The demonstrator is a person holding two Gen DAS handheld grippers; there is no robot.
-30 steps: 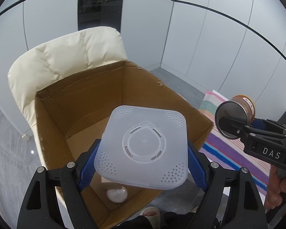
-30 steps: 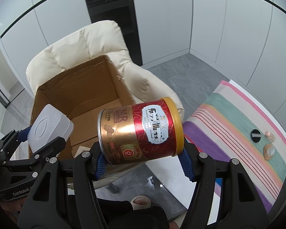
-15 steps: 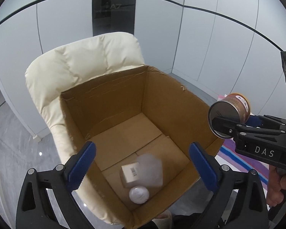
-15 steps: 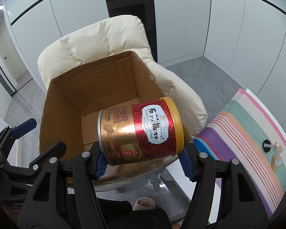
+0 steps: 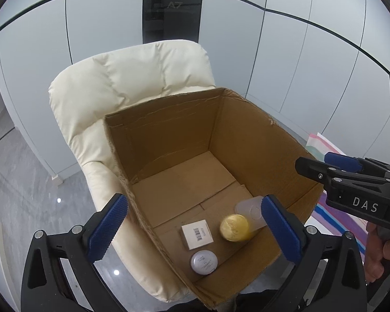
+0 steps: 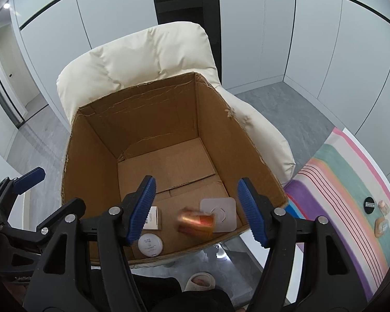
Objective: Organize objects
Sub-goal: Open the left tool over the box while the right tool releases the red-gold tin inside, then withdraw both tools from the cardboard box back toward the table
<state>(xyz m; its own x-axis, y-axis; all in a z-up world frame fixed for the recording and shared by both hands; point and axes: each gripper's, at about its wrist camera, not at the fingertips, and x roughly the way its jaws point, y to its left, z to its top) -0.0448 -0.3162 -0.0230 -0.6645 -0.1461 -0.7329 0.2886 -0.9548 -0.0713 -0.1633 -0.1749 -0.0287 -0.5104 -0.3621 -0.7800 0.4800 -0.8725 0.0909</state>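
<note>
Left wrist view showed the cream padded armchair (image 5: 132, 83) carrying the open brown cardboard box (image 5: 260, 140) on its seat; the box was upright, flaps absent from view, its floor visible. Right wrist view showed the same armchair (image 6: 142, 59) and box (image 6: 90, 156), with a striped multicoloured cloth (image 6: 351, 182) beside the box on the right, bearing a small black disc (image 6: 369, 204) and two small tan items too small to identify.

Left hand-held gripper (image 5: 192, 230) was spread wide over the near left corner of the box, nothing between its blue pads. Right hand-held gripper (image 6: 196, 209) was also spread apart and empty, above the near edge of the box; it appeared at the right margin of the left view (image 5: 332, 166).

Contents, all on the box floor near the front wall:
- translucent white square plastic lid (image 6: 222, 214), lying flat at the right, partly behind the can (image 5: 249, 208).
- red and gold cylindrical can (image 6: 196, 222), motion-blurred in the right view, so whether it was resting or not could not be told; gold end facing up in the left view (image 5: 234, 227), just beside the lid.
- small white rectangular carton with a barcode (image 5: 197, 234), flat, left of the can.
- small round white jar (image 5: 204, 262), nearest the front wall, just beside the carton (image 6: 150, 244).
</note>
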